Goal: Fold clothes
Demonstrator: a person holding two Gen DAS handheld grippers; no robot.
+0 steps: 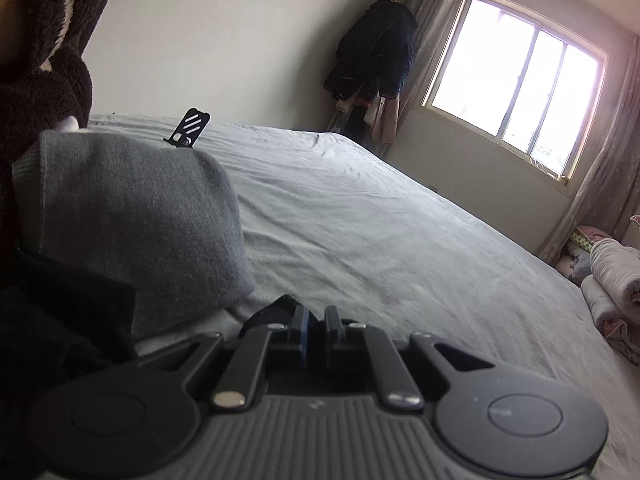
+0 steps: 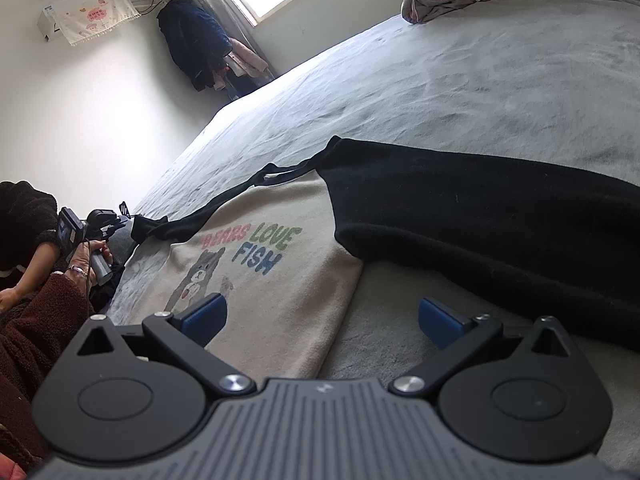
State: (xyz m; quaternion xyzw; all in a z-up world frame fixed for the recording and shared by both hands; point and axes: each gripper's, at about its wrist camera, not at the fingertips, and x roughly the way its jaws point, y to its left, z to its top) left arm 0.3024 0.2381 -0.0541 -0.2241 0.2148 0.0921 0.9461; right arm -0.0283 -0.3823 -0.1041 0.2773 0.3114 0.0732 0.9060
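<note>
Lying limp on the bed (image 2: pixel 480 92), the sweatshirt (image 2: pixel 288 216) is looking soft; left gripper (image 1: pixel 316 322) is pinching its black fabric, right gripper (image 2: pixel 320 320) gaping empty near the hem.

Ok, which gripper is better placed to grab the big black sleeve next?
Right. The right gripper hangs open with the black sleeve just ahead of it; the left gripper is shut, away at the sweatshirt's far side.

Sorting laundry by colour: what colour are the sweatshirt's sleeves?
Black; the sleeve joins a cream sweatshirt body. Clearest in the right wrist view.
</note>
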